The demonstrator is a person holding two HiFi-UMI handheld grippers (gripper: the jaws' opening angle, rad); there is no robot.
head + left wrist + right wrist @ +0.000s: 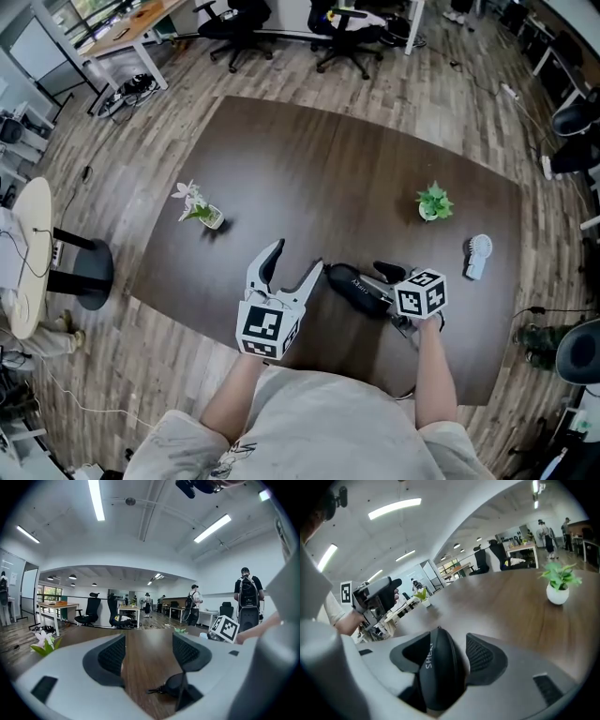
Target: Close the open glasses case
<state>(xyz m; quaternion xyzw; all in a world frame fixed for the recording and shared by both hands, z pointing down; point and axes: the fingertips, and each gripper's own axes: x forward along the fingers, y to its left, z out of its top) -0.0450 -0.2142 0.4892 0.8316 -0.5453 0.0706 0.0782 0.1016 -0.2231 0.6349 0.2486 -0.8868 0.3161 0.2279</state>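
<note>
The black glasses case lies on the dark wooden table, near its front edge. In the right gripper view the case sits lengthwise between my right gripper's jaws, close to the right pad, with a gap showing at the left pad. In the head view my right gripper reaches over the case from the right. My left gripper hovers open just left of the case, with nothing between its fingers. The left gripper view shows the case low and to the right, with its lid edge raised.
A small green potted plant stands at the back right, a white flower in a little vase at the left, and a small white object near the right edge. Office chairs and desks stand beyond the table.
</note>
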